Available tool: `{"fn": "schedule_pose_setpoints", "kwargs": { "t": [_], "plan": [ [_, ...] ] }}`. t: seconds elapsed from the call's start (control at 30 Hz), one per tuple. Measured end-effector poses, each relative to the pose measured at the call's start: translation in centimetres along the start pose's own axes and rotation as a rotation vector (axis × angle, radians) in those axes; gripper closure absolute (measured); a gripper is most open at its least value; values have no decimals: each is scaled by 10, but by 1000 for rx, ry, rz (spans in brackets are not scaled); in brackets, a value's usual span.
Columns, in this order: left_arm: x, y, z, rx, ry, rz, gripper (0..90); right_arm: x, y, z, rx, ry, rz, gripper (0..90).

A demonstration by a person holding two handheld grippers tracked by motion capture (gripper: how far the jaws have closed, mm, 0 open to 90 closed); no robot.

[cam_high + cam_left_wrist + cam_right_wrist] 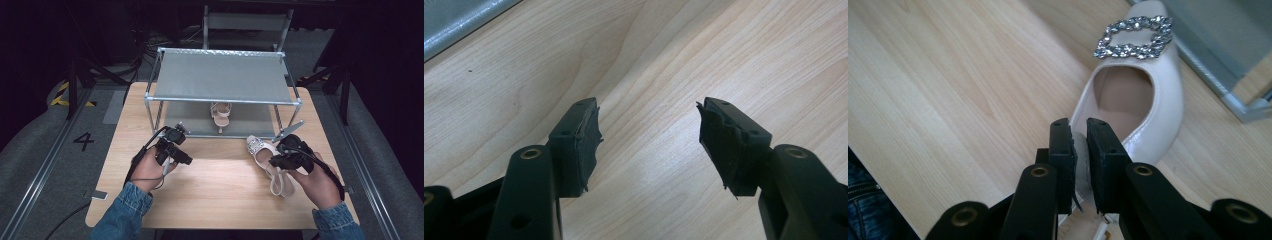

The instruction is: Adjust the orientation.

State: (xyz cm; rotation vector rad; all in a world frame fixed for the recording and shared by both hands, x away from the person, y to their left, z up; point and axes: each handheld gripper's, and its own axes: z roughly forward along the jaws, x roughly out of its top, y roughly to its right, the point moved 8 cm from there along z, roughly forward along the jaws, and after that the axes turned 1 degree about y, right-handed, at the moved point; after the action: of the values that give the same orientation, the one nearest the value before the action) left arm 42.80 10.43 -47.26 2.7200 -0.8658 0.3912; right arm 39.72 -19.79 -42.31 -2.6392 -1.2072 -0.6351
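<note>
**Shoe pinched at its side edge**

The shoe [1148, 115] is clamped by the right gripper [1080, 145] at its side wall, near the table's [220, 185] right edge, toe toward the rack [222, 77]. The left gripper [649, 135] is held over bare wood, jaws spread wide with nothing between. A sandal [220, 114] is seen on the rack's lower shelf.

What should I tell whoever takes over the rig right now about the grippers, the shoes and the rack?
Right gripper: shut on the side wall of the pale buckled shoe, near the table's right side, in front of the rack.
Left gripper: open, holding nothing, over bare table.
Done: the matching sandal already sits on the lower shelf of the shoe rack.
Left: likely carry the held shoe onto the lower shelf beside the sandal, then release.
</note>
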Motion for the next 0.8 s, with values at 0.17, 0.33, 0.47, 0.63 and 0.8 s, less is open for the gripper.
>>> {"fn": "schedule_pose_setpoints", "kwargs": {
  "t": [0.17,0.33,0.47,0.63,0.8],
  "plan": [
    [-1,-2,3,-3,-11,-1,414,-7,18,-7,-10,32,59,815],
    [-1,-3,2,-9,-7,-7,414,-16,35,-11,-38,41,114,814],
    [-1,-3,3,-9,-11,-10,414,-22,43,-14,-49,47,144,815],
    [-1,-2,4,-14,-19,-3,414,-28,51,-14,-32,53,186,806],
    [-1,-2,5,-13,-21,-1,414,-33,53,-11,-3,44,227,731]
  ]
}}
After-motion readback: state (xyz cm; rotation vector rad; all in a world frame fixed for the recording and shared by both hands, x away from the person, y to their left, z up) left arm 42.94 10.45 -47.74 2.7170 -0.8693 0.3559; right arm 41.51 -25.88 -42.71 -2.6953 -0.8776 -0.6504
